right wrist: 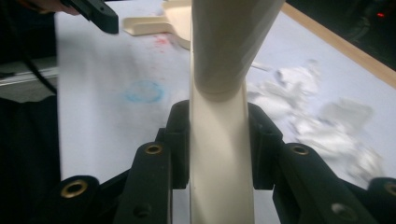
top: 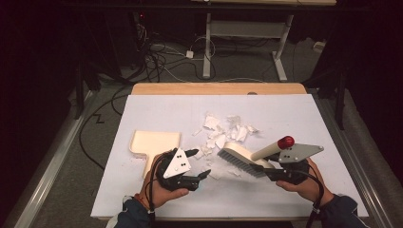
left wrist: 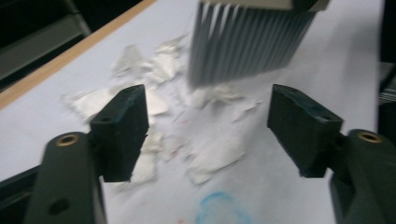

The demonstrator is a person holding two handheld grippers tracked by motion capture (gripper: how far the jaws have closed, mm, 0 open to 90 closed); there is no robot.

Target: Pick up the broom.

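Clamping the cream handle of a brush [top: 247,156], the right gripper [top: 280,175] sits at about 4 o'clock on the table's white sheet [top: 294,118]; in the right gripper view its two black jaws press on either side of that handle [right wrist: 219,154]. No earlier picture bears on it.

Item, brush: cream body, grey bristles pointing down toward the sheet, red knob [top: 286,141] on the handle end, which rises toward 1 o'clock. The bristle head lies near the centre of the sheet, at the 5 o'clock edge of the paper scraps. In the left gripper view the bristles [left wrist: 247,44] hang just above the sheet, slightly blurred.

Item, left gripper [top: 199,164]: at about 7 o'clock on the sheet, held in the person's left hand [top: 159,190], grey three-cornered plate on top. Jaws stand apart with nothing between them; the left gripper view shows bare sheet and scraps in the gap.

Item, paper scraps [top: 223,130]: torn white pieces, heaped loosely from the centre toward 12 o'clock, a few strays just beside the left gripper's jaws.

Item, dustpan [top: 154,142]: cream, lying flat at 9 o'clock, its handle running toward 6 o'clock under the left gripper.

Item, blue smudge [left wrist: 222,210] on the sheet, just in front of the left gripper.
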